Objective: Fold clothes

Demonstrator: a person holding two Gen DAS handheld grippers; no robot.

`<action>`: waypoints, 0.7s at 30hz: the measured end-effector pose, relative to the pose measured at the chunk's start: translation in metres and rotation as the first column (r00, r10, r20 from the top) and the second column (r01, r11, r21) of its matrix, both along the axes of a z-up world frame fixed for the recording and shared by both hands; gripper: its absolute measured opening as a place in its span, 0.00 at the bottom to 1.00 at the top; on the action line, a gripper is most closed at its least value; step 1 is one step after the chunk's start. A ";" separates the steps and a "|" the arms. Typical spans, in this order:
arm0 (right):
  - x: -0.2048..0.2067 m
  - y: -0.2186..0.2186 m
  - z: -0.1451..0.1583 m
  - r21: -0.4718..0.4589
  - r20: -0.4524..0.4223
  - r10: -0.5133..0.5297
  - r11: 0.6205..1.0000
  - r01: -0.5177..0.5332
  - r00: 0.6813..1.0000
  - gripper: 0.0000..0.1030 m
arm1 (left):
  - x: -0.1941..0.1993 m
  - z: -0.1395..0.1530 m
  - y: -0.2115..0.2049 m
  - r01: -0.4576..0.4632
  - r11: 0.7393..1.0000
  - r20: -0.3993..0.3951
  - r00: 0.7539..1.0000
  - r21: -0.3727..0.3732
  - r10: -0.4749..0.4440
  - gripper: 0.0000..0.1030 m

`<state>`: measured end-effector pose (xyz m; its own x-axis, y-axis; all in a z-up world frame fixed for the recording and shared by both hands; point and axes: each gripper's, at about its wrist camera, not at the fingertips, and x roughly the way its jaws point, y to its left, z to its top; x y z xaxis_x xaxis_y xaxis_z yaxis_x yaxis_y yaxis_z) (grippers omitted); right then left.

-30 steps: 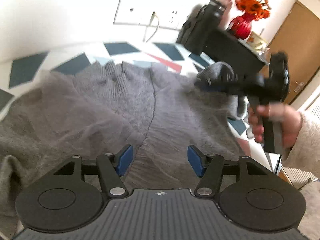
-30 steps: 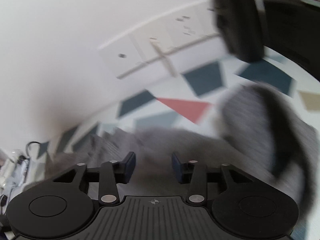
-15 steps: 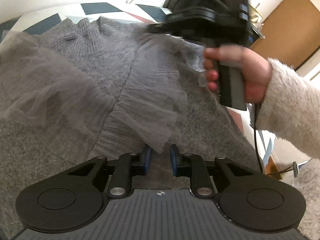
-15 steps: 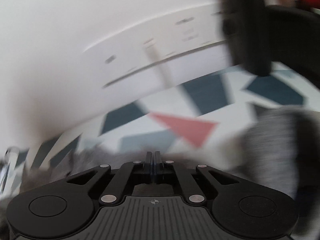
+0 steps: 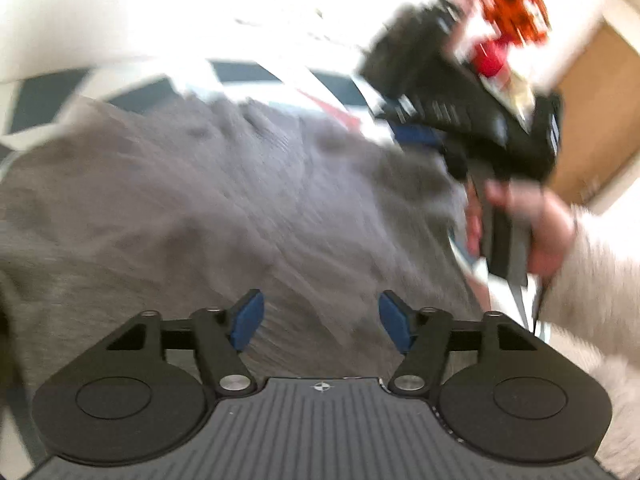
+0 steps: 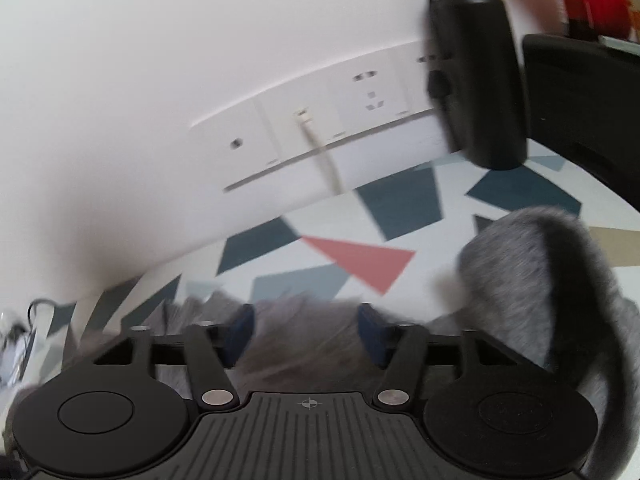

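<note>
Nearest in the left wrist view, the left gripper (image 5: 321, 320) has its blue-padded jaws spread wide and holds nothing; it hangs over the grey sweater (image 5: 192, 208), which fills the middle of that view and lies spread on a tabletop (image 5: 36, 96) patterned with dark blue and pale shapes. The picture is smeared, so the knit shows only as soft ridges running away from the camera. To the right, a hand (image 5: 532, 232) with a fluffy pale sleeve (image 5: 592, 280) grips the handle of the right gripper (image 5: 416, 136), which sits above the far right edge of the sweater; from this side its blue pads blur together. In the right wrist view the right gripper (image 6: 305, 334) is also spread wide with nothing pinched, grey fabric (image 6: 296, 332) lying under and between the fingers. Just right of it a grey sleeve (image 6: 520, 280) of the garment rises in a rolled hump with a dark edge. Beyond lies the tabletop (image 6: 400, 204) with a red triangle and teal patches, then a white wall carrying a socket panel (image 6: 340, 120) with a pale cable (image 6: 324, 160) plugged in. A black cylindrical object (image 6: 476, 72) stands at the far right, and a red vase (image 5: 492, 60) of orange flowers (image 5: 516, 8) is behind it
</note>
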<state>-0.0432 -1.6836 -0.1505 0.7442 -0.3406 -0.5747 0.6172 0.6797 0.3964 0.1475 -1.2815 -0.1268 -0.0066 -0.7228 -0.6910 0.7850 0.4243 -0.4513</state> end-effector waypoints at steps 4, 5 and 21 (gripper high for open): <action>0.011 0.022 -0.003 -0.015 -0.060 0.043 0.999 -0.044 0.997 0.62 | 0.025 -0.004 -0.002 -0.104 0.994 -0.025 0.994 -0.013 0.104 0.65; 0.012 0.028 -0.003 -0.019 -0.067 0.049 0.999 -0.051 0.997 0.62 | 0.030 -0.005 -0.007 -0.111 0.994 -0.015 0.994 -0.011 0.111 0.65; -0.020 0.078 0.010 -0.049 -0.269 -0.181 0.984 0.174 0.946 0.84 | 0.048 -0.028 0.022 -0.093 0.987 -0.004 0.996 0.129 0.094 0.21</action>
<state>-0.0630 -1.6053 -0.1408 0.4874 -0.4690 -0.7365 0.8105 0.5568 0.1819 0.1953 -1.2599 -0.1549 0.0490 -0.6258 -0.7784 0.7349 0.5504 -0.3962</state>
